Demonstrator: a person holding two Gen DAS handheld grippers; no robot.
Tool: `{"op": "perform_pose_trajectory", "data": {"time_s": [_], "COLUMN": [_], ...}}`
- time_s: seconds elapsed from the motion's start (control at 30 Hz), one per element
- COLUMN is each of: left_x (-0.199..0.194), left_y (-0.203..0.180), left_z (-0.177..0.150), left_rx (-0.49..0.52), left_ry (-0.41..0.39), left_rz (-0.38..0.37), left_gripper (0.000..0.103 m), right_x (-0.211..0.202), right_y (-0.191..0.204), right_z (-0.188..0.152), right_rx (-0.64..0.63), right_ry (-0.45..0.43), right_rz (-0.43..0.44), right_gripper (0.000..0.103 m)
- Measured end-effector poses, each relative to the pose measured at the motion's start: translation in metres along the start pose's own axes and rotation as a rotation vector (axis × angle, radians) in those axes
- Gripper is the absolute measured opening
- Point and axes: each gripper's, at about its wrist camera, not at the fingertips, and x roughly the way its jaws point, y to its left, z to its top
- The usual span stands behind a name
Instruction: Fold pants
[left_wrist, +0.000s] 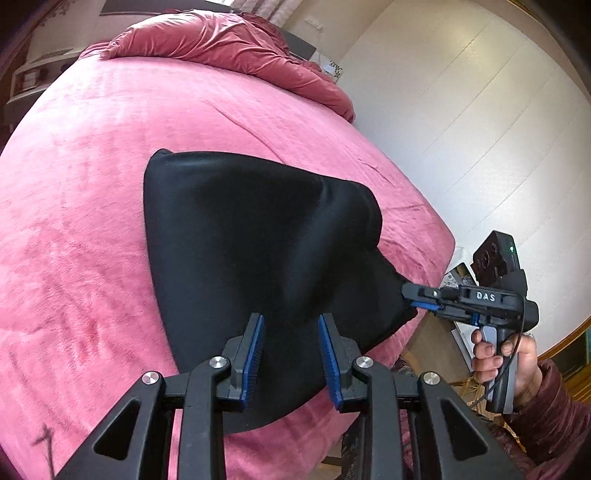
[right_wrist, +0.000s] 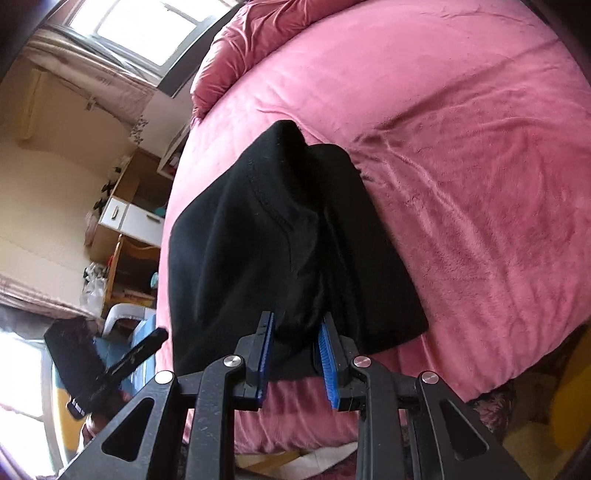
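Black fleece pants, one folded bundle, lie on the near corner of a pink plush bed in the left wrist view. The left gripper is above the bundle's near edge, its two blue-padded fingers spread apart with the dark cloth showing in the gap; whether they touch the cloth I cannot tell. To the right, the right gripper reaches in sideways, level with the bed edge, and its jaws pinch the bundle's right corner. A bare hand in a maroon sleeve grips its pistol handle, and a black cable runs down past the wrist. One rumpled pink duvet is heaped at the far end of the bed. White plank flooring stretches to the right of the bed.

From the right wrist view, the same pants show a stitched seam running along the top layer. The right gripper has its two blue-padded fingers drawn in on a gathered fold of the cloth, which bunches between them. The bedcover is creased to the right of the bundle. At lower left the left gripper appears edge-on; its jaws cannot be made out here. Beyond the bed's left side stand a wooden desk with white drawers, a white plastic stool, and a bright window above beige walls.
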Motion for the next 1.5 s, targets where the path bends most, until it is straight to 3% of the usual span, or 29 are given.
{"op": "perform_pose_trajectory", "data": {"time_s": [0.03, 0.07, 0.27, 0.4, 0.57, 0.67, 0.8, 0.9, 1.07, 1.1, 1.13, 1.17, 1.33, 1.43, 1.5], "left_x": [0.001, -0.001, -0.001, 0.014, 0.015, 0.009, 0.005, 0.009, 0.025, 0.028, 0.031, 0.035, 0.066, 0.076, 0.076], "left_y": [-0.001, -0.001, 0.000, 0.002, 0.000, -0.001, -0.003, -0.008, -0.018, -0.020, -0.022, -0.023, -0.036, -0.043, -0.046], "left_z": [-0.001, -0.001, 0.001, 0.001, 0.004, 0.005, 0.007, 0.006, 0.002, 0.001, 0.000, -0.001, -0.002, -0.001, 0.001], "left_rx": [0.001, 0.004, 0.022, 0.010, 0.020, 0.018, 0.041, 0.068, 0.109, 0.114, 0.113, 0.108, 0.136, 0.144, 0.159], "left_ry": [0.000, -0.001, -0.006, 0.034, 0.034, 0.007, -0.029, -0.027, -0.004, -0.001, 0.003, 0.008, 0.067, 0.072, 0.066], "left_rz": [0.002, 0.003, -0.005, 0.020, 0.036, 0.045, 0.076, 0.100, 0.125, 0.125, 0.125, 0.121, 0.130, 0.137, 0.149], "left_gripper": [0.030, 0.030, 0.030, 0.030, 0.030, 0.030, 0.030, 0.030, 0.030, 0.030, 0.030, 0.031, 0.031, 0.031, 0.031], "right_x": [0.000, -0.001, -0.021, -0.011, -0.003, -0.017, -0.026, -0.011, 0.032, 0.039, 0.047, 0.053, 0.056, 0.071, 0.074], "right_y": [0.003, 0.006, 0.019, -0.001, -0.002, 0.004, 0.015, 0.026, 0.022, 0.020, 0.020, 0.023, 0.044, 0.037, 0.035], "right_z": [0.001, 0.000, -0.015, -0.022, -0.021, -0.015, 0.009, 0.036, 0.083, 0.089, 0.093, 0.096, 0.108, 0.109, 0.107], "right_rx": [-0.013, -0.026, -0.104, -0.072, -0.083, -0.124, -0.160, -0.187, -0.118, -0.112, -0.118, -0.131, -0.263, -0.284, -0.292], "right_ry": [-0.009, -0.010, -0.014, 0.013, 0.054, 0.027, -0.067, -0.109, -0.108, -0.099, -0.082, -0.071, -0.102, -0.058, -0.059], "right_rz": [-0.015, -0.023, -0.022, -0.081, -0.082, -0.111, -0.112, -0.111, -0.108, -0.104, -0.090, -0.096, -0.173, -0.265, -0.282], "right_gripper": [0.009, 0.008, 0.007, 0.007, 0.011, 0.020, 0.053, 0.054, 0.054, 0.045, 0.015, 0.009, 0.005, 0.004, 0.004]}}
